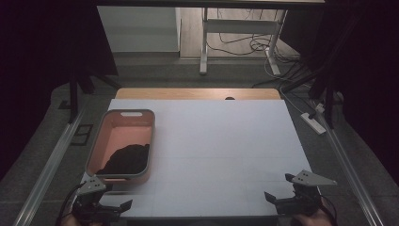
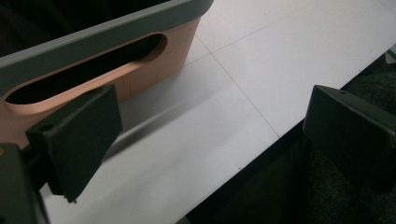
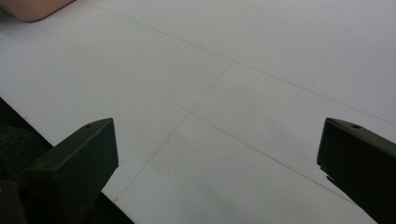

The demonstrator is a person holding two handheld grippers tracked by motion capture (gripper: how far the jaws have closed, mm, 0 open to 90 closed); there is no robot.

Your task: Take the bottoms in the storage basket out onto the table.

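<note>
Salmon-pink plastic with a grey rim: that is the bin [image 1: 123,141] standing on the left half of the white bench [image 1: 221,150], its long side running away from the person. In its near end lies a dark cloth [image 1: 127,160], crumpled into a low heap against the front wall.

The cloth looks soft and light, something that will sag and drape once lifted, so a pinch on a raised fold near the top of the heap would probably serve better than a grab at an edge pressed to the floor of the bin. The bin itself looks stiff and fairly light; its slotted handle [image 2: 88,67], seen close up in the left gripper view, is the natural place to take it, though it may slide on the smooth bench if nudged.

The left tongs [image 1: 114,208] hover low at the near left corner, just in front of the bin's near wall, jaws wide apart with nothing between them. The right tongs [image 1: 277,188] sit well apart at the near right edge, likewise spread wide over bare bench, angled inward toward the middle.
</note>
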